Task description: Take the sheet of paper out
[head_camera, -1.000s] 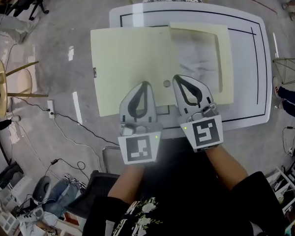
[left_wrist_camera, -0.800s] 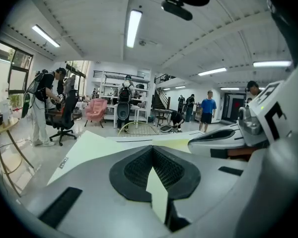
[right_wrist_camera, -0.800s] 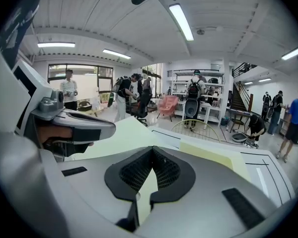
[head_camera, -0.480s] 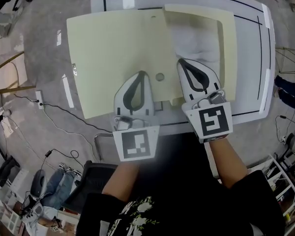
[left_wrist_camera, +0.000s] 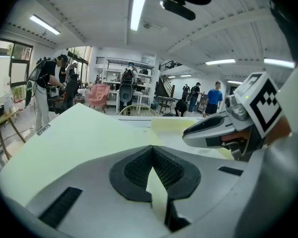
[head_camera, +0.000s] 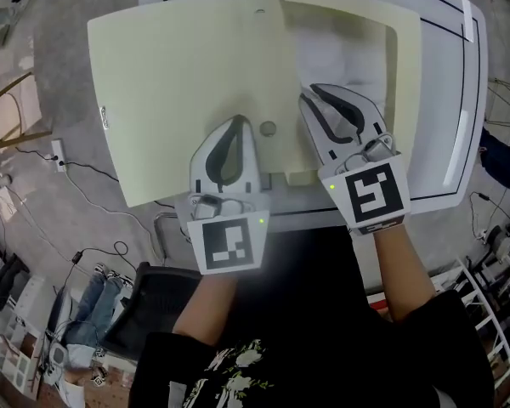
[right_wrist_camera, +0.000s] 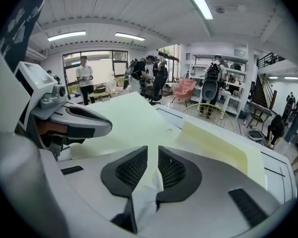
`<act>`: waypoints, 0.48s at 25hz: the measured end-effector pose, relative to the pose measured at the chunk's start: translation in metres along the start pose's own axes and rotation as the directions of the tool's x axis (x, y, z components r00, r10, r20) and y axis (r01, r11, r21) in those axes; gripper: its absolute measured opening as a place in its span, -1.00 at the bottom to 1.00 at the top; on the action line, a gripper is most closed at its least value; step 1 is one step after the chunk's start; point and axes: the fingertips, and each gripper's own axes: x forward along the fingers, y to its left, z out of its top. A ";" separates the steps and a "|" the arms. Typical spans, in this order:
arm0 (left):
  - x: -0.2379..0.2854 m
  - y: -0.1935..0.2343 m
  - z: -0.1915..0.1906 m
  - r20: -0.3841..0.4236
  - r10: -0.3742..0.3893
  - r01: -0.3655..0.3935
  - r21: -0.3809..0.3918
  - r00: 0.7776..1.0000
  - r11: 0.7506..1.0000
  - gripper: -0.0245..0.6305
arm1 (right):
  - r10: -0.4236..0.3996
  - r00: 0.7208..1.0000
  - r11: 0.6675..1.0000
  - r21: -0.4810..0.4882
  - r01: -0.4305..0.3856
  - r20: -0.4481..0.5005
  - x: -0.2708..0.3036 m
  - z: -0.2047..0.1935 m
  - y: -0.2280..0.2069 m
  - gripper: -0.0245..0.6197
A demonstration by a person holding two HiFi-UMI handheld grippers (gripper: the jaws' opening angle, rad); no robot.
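The left gripper [head_camera: 236, 126] is clamping the opened flap of the pale yellow card folder [head_camera: 187, 83] while the right gripper [head_camera: 316, 99] is pinching the crumpled white sheet of paper [head_camera: 340, 62], which is lying inside the folder's pocket, not yet drawn out.

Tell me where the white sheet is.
Head view, right of centre: the white sheet lies inside the open yellow folder, its near edge pinched in the right gripper.
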 end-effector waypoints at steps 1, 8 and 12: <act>0.002 0.000 -0.003 -0.008 0.003 -0.003 -0.004 1.000 1.000 -0.92 | 0.013 1.000 1.000 -0.001 -0.013 -0.014 0.003 -0.003 0.000 -0.73; 0.013 0.001 -0.022 -0.056 0.012 -0.012 -0.014 0.998 1.000 -0.92 | 0.053 0.990 0.993 -0.097 -0.066 -0.133 0.012 -0.021 -0.004 -0.67; 0.015 0.003 -0.028 -0.078 0.018 -0.019 -0.002 0.997 1.000 -0.92 | 0.107 0.974 0.986 -0.101 -0.129 -0.199 0.019 -0.032 -0.003 -0.73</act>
